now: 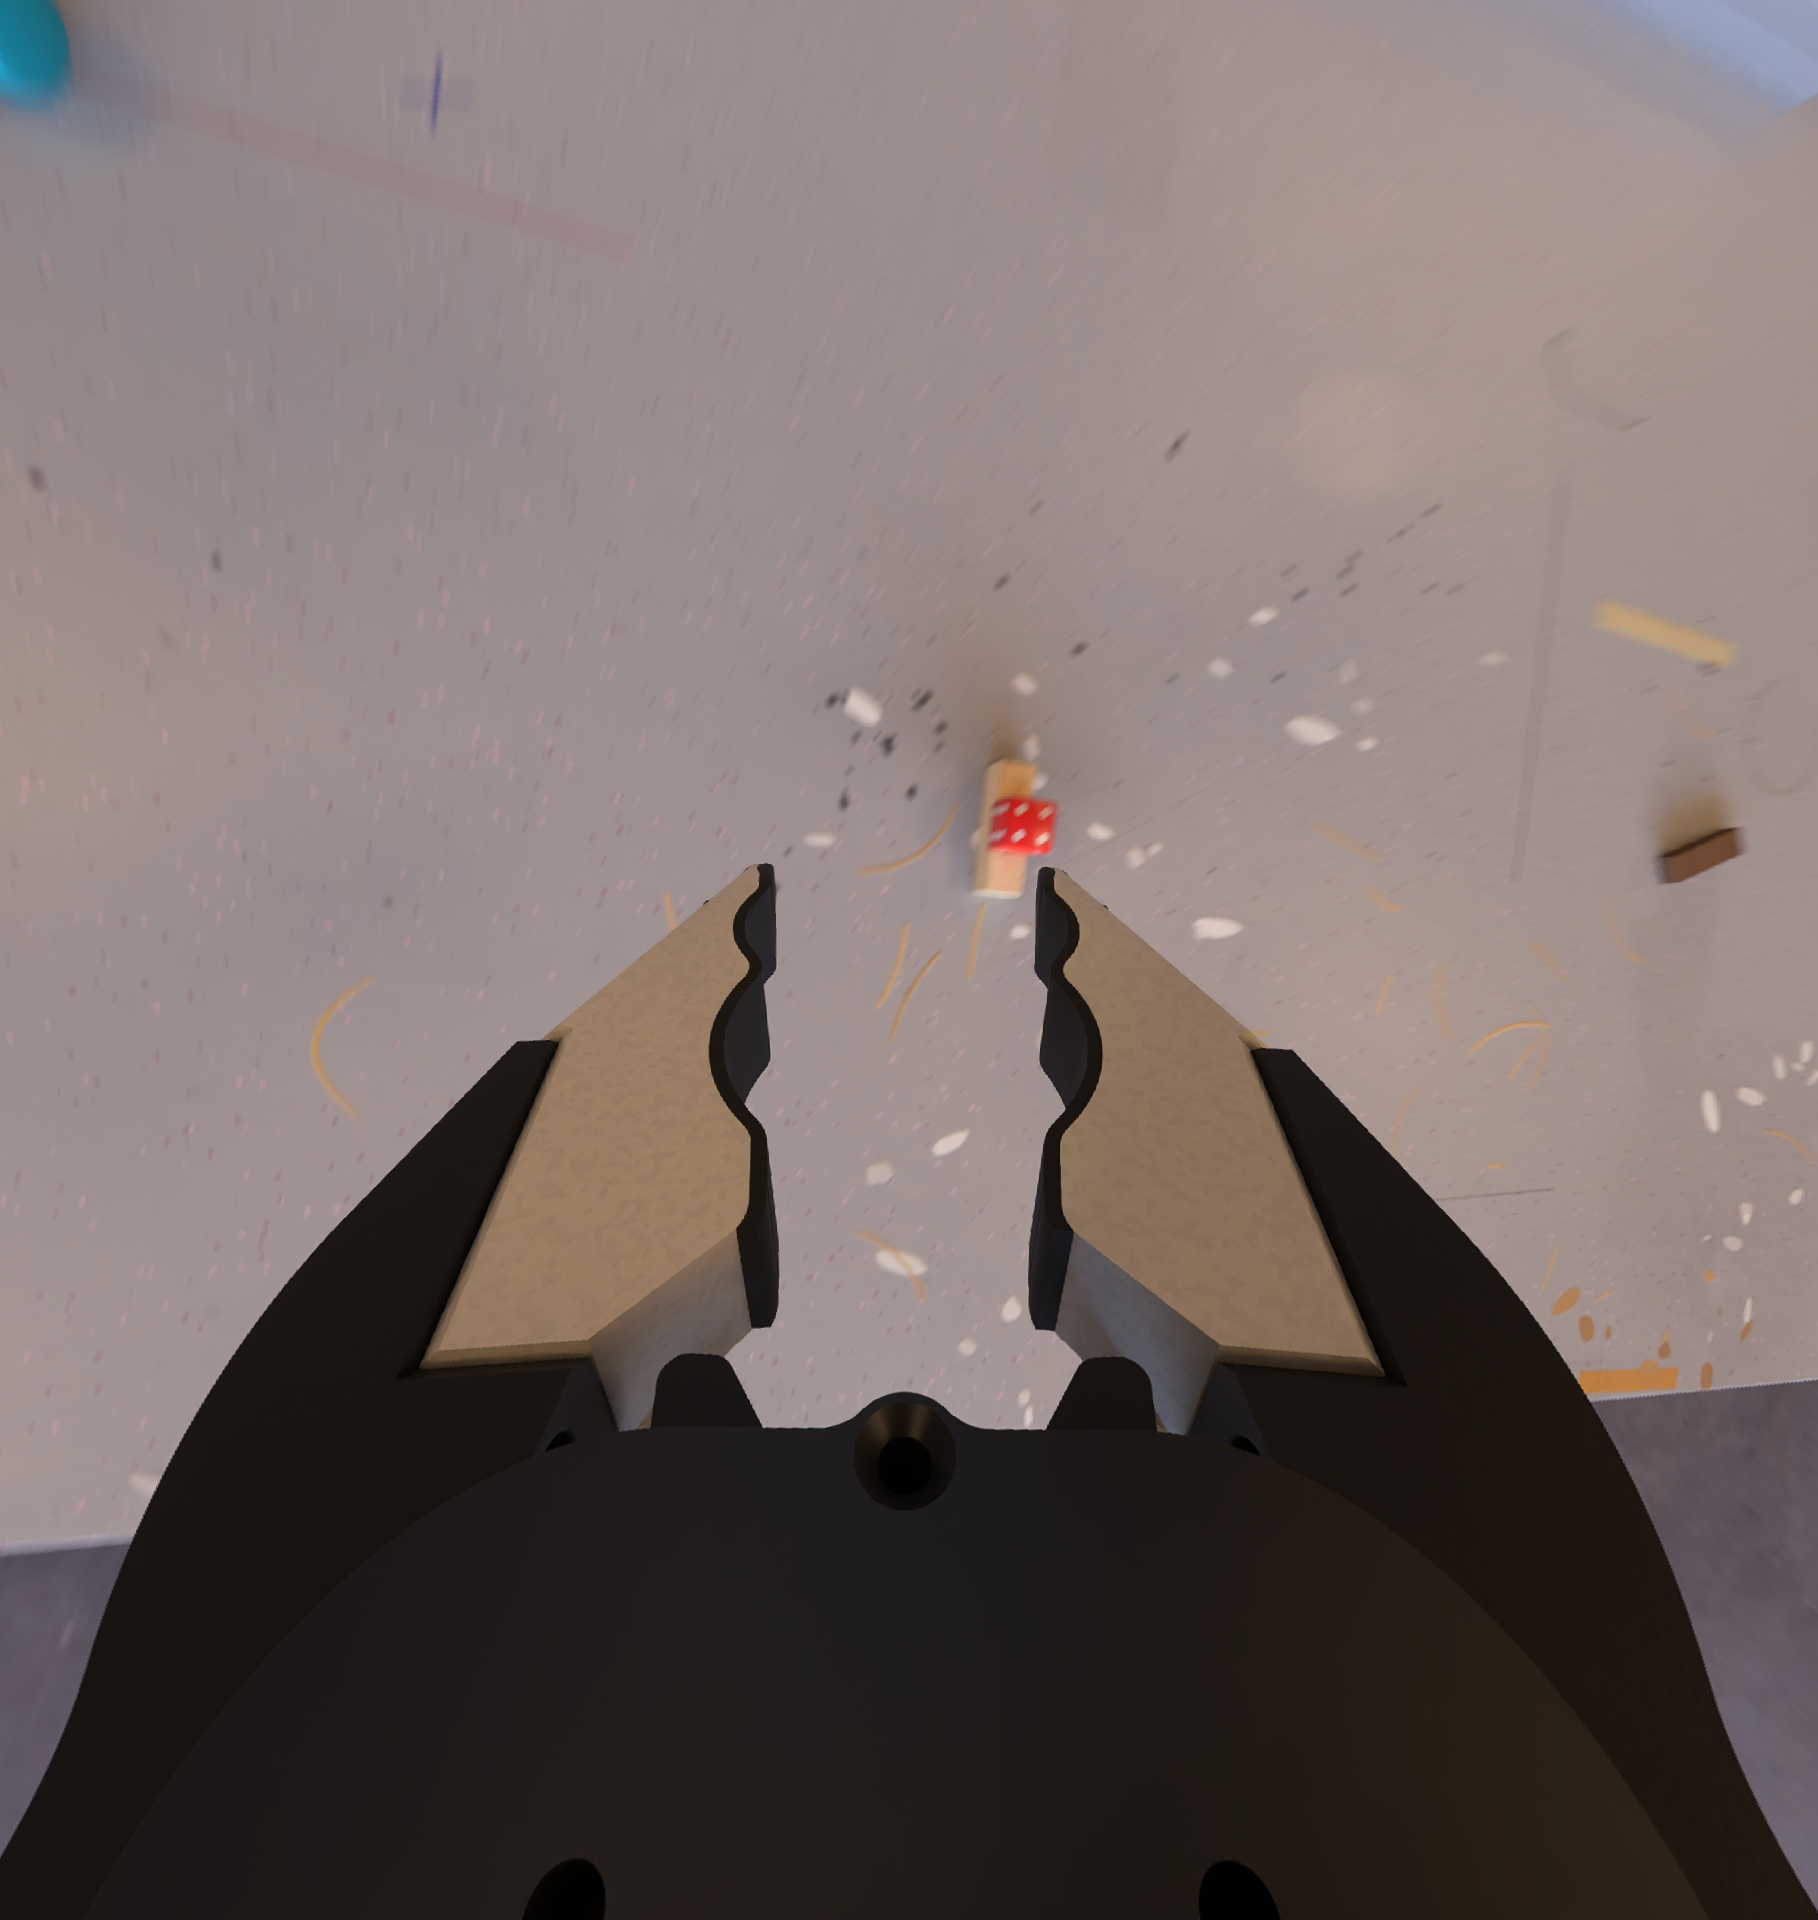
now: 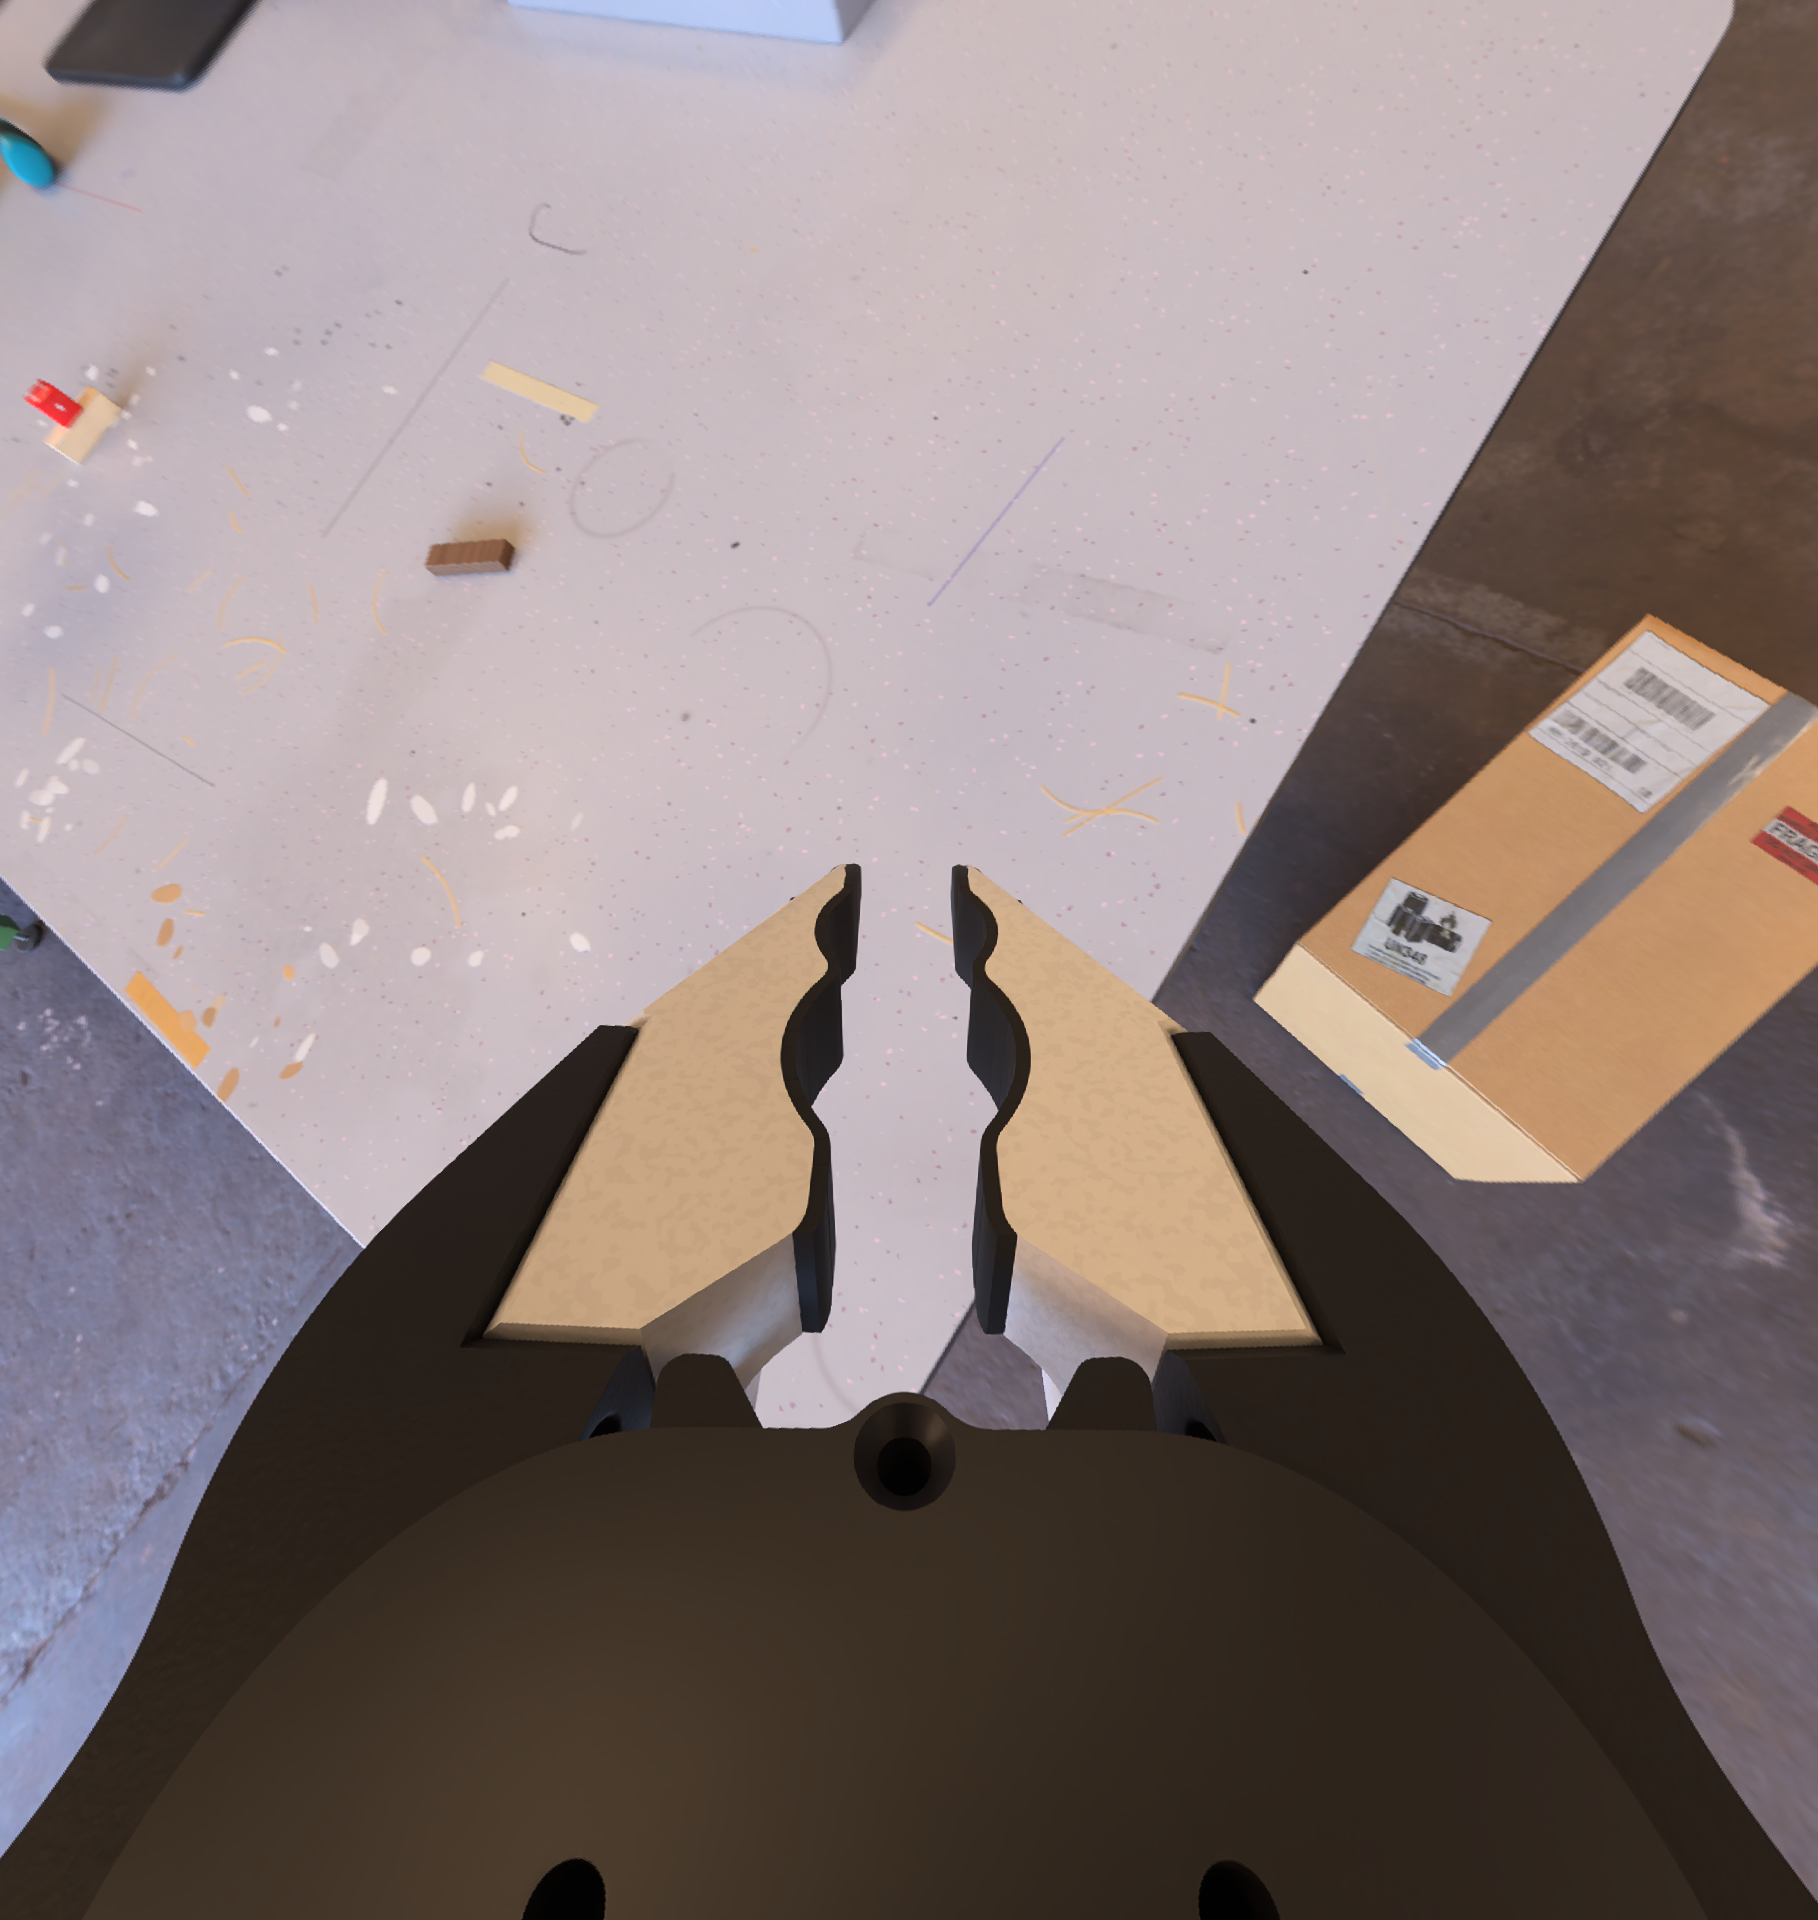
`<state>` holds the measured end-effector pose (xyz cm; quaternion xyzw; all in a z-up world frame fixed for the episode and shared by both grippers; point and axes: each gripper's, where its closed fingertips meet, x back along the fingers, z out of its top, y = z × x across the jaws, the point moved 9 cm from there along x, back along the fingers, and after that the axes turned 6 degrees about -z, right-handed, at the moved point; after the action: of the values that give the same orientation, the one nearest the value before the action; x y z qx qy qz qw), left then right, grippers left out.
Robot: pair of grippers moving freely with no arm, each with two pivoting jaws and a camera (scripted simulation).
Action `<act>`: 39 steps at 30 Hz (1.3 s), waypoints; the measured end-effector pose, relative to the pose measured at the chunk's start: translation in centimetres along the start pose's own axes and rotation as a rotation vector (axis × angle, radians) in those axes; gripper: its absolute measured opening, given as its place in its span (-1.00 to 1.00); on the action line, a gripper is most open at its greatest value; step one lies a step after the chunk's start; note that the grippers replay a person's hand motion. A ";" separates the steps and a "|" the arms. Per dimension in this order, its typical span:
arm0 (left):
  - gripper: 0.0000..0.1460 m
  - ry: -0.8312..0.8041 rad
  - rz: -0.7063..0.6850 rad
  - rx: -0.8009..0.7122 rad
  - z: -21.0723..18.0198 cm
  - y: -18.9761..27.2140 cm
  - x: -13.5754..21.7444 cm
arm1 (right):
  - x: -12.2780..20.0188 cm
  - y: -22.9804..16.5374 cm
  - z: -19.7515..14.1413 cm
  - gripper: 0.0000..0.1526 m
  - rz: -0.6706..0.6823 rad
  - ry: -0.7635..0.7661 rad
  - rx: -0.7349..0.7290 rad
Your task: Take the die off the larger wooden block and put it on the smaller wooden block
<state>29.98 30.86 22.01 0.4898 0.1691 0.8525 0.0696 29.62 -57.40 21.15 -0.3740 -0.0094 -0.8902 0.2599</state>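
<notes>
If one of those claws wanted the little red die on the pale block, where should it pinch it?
Probably from above, pinching two opposite side faces of the red die. It sits on top of the light wooden block, so its sides stand clear of the wood. The left gripper, open, already points nearly at it.

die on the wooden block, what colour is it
Red with white pips; the die shows best in the left wrist view.

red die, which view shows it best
The left wrist view: the red die sits near centre on the pale wooden block, white pips visible, just beyond the open left gripper. The right wrist view shows it small at the far left edge.
</notes>
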 end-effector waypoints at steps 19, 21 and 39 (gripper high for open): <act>0.03 0.057 0.049 -0.501 -1.0 8.7 -3.9 | -2.5 -2.8 -5.5 -0.77 0.221 0.118 -0.119; -0.01 0.027 0.070 -0.469 -1.5 8.1 -5.1 | -2.7 -2.9 -5.6 -0.77 0.227 0.118 -0.127; -0.42 -0.244 0.189 -0.194 -2.9 5.3 -12.8 | -4.5 -3.7 -4.3 -0.76 0.258 0.099 -0.107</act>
<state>34.27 21.62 12.18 0.5943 0.0298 0.8017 0.0562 27.74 -53.07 15.68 -0.3408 0.0990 -0.8660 0.3522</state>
